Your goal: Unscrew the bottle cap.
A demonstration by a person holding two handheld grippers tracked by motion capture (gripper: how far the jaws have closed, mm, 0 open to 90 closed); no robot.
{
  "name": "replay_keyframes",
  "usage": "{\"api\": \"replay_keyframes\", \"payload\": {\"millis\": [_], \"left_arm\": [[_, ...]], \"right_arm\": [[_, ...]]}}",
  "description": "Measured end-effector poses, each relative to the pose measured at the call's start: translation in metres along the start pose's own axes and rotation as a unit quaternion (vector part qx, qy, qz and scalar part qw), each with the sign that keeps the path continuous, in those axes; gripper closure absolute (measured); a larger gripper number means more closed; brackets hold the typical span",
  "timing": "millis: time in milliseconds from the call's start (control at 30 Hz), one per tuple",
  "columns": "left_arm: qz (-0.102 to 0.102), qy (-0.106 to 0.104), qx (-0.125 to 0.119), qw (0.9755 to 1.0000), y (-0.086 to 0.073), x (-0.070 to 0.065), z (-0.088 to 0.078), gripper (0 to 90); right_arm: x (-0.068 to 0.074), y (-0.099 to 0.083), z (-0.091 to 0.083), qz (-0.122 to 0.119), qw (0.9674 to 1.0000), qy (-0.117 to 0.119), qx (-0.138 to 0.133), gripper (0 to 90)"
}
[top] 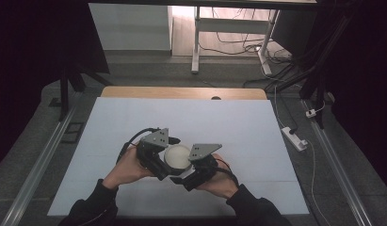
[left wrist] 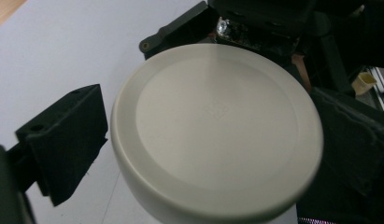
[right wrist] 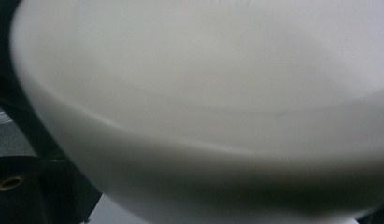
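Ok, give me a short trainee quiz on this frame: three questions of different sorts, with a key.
1. True or false: the white object lies between the left claw and the right claw.
2. The table sheet is: A black, B pale, C red.
3. Fill in: in the left gripper view, the object's top is ___ in outline.
Key: 1 true; 2 B; 3 round.

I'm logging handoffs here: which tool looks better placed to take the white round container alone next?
Probably the left tool: in the left gripper view its jaws stand on either side of the white round container, centred between them. The right tool sits very close against the container's side, its hold unclear.
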State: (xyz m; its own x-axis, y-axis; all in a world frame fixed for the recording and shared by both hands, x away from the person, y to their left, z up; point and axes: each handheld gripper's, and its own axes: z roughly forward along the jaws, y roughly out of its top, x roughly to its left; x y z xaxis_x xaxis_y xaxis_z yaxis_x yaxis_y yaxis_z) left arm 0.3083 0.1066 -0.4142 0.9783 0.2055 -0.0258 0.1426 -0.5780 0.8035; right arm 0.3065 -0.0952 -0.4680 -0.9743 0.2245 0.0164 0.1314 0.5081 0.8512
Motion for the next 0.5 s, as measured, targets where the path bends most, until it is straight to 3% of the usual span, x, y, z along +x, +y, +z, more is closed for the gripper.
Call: {"api": "replay_keyframes", "payload": {"millis": [67, 233, 300, 333, 467, 500], "left_arm": [[0.008, -0.006, -0.002, 0.9999, 0.000, -0.001, -0.001, 7.4], [0.002, 0.015, 0.000, 0.9999, 0.002, -0.005, 0.001, 7.8], [-0.014, 0.035, 0.002, 0.9993, 0.002, -0.005, 0.003, 7.8], [-0.014, 0.035, 0.002, 0.9993, 0.002, -0.005, 0.003, 7.8], [-0.047, 0.090, 0.007, 0.9948, 0.006, -0.010, 0.011, 7.9], [-0.047, 0.090, 0.007, 0.9948, 0.006, -0.010, 0.011, 7.9]], "right_arm": [[0.000, 0.000, 0.000, -0.001, 1.0000, 0.002, 0.001, 6.9], [0.000, 0.000, 0.000, 0.003, 1.0000, -0.007, 0.005, 6.9], [-0.002, -0.001, 0.000, 0.007, 0.9998, -0.017, 0.006, 6.9], [-0.002, -0.001, 0.000, 0.009, 0.9997, -0.023, 0.009, 6.9], [-0.004, -0.002, 0.001, 0.022, 0.9985, -0.049, 0.015, 6.9], [-0.005, -0.002, 0.001, 0.028, 0.9977, -0.058, 0.019, 6.9]]}}
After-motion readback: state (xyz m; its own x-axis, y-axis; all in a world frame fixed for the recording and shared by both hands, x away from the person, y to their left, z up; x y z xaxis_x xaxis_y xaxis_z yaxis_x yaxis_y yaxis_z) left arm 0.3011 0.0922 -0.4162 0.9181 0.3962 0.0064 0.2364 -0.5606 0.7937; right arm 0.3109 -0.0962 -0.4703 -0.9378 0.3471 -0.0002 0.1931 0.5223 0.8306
